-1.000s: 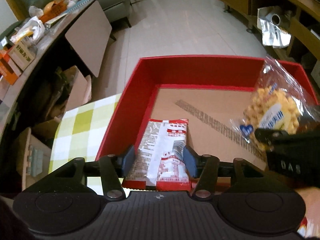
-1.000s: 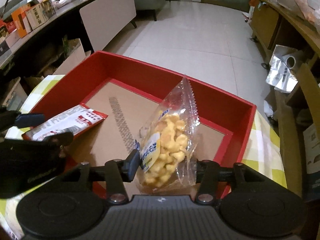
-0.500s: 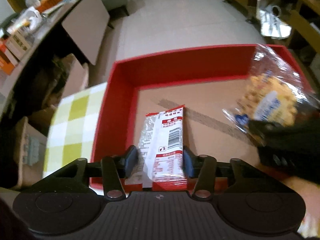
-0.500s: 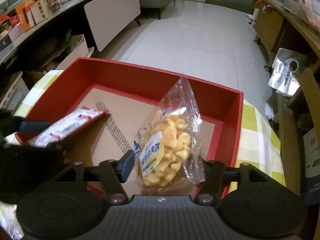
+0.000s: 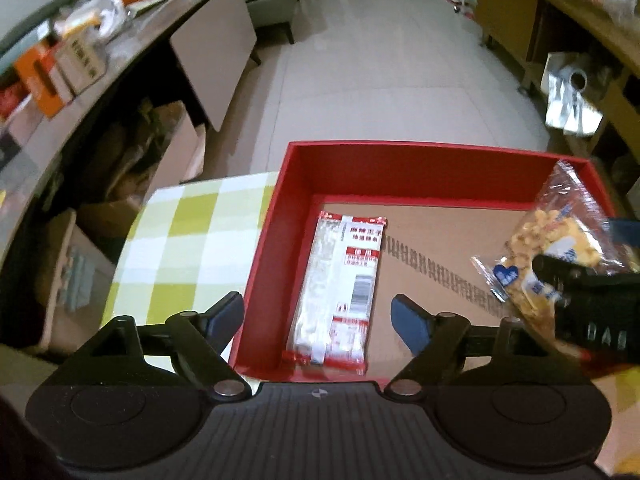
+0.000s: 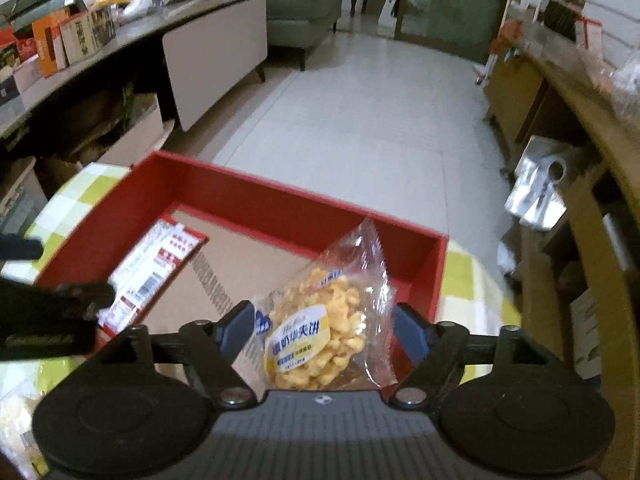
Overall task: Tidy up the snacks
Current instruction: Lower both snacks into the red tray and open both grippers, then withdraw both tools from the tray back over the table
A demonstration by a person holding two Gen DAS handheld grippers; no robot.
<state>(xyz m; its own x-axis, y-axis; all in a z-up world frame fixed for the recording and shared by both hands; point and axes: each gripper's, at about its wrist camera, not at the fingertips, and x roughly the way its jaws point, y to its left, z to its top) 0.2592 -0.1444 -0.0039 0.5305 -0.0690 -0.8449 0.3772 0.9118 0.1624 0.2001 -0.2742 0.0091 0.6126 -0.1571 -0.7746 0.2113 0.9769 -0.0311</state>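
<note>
Red-and-white flat snack packet (image 5: 336, 284): lies flat in the red box (image 5: 436, 160) at its 9 o'clock side, released between the left gripper (image 5: 318, 318), whose jaws have just been opening and now stand wide. Likely light, thin, slippery film; best pinched across its narrow width. Clear bag of yellow puffs (image 6: 324, 320): at the box's 3 o'clock, between the just-opened jaws of the right gripper (image 6: 324, 330), pads apart from it; crushable, so probably best held by the crimped seal.

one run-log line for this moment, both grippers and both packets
left gripper: open, jaws just opened, red-white packet flat in red box | right gripper: open, just opened, yellow snack bag loose between pads
</note>
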